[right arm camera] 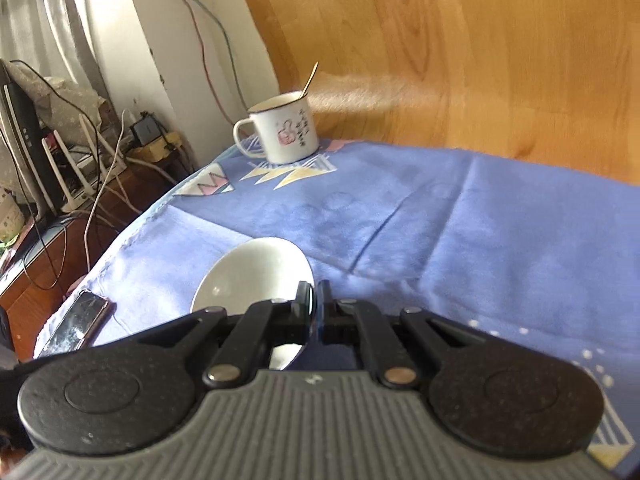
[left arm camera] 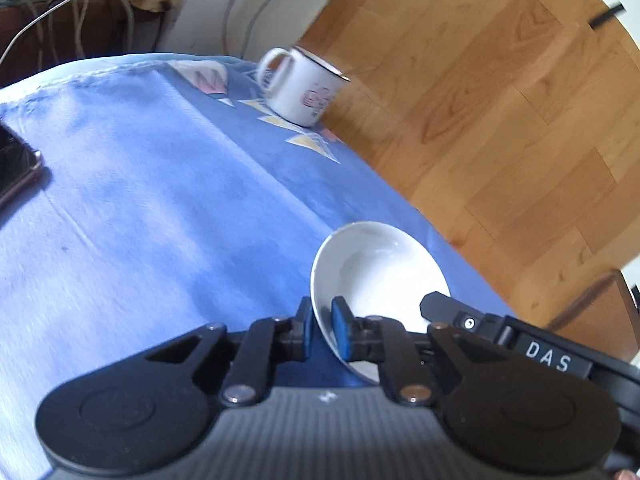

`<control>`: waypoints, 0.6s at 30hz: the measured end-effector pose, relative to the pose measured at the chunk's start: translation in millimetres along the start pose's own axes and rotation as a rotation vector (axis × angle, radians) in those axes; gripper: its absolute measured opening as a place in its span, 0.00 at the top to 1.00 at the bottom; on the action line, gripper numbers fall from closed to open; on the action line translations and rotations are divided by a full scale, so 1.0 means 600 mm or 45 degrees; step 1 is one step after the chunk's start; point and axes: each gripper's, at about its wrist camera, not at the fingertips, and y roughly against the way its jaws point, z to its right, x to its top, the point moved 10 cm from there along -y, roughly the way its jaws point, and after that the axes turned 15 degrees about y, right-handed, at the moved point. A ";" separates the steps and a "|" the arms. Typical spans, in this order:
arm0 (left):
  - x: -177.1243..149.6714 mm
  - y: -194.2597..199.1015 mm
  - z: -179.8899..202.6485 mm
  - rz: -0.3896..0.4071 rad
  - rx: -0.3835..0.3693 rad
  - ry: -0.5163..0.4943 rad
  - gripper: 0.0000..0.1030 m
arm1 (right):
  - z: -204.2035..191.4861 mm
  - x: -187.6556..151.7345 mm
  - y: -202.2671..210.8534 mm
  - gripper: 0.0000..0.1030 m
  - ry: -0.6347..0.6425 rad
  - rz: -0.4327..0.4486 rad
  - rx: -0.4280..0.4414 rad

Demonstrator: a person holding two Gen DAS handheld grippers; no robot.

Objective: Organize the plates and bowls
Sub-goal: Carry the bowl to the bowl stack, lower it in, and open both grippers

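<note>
Your left gripper is pinching the rim of a small white bowl. One blue pad sits inside the bowl and the other is outside, tight on the thin edge. The bowl is tipped up on its side and leans toward the right.

That bowl is very close to the right edge of the table, where the blue cloth drops off. Past that edge is the wood floor, far below. To the left of the bowl the cloth is wide and bare, so there is lots of room that way. A dark phone lies at the far left edge. A white mug stands at the far corner, close to the edge too.

Your right gripper is also squeezed shut on the rim of a white bowl, which is tipped up as well. In this view the phone lies just left of the bowl, near the cloth's edge, with cables and a wooden cabinet beyond it. The mug with a spoon in it is well ahead at the corner. The cloth to the right is open.
</note>
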 end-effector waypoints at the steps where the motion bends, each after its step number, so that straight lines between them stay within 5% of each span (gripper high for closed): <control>1: -0.007 0.005 0.008 -0.004 -0.002 -0.019 0.89 | 0.008 -0.003 0.009 0.95 -0.018 0.009 -0.010; 18: -0.228 -0.009 0.251 -0.222 -0.199 -0.402 0.89 | 0.211 -0.087 0.248 0.94 -0.332 0.221 -0.356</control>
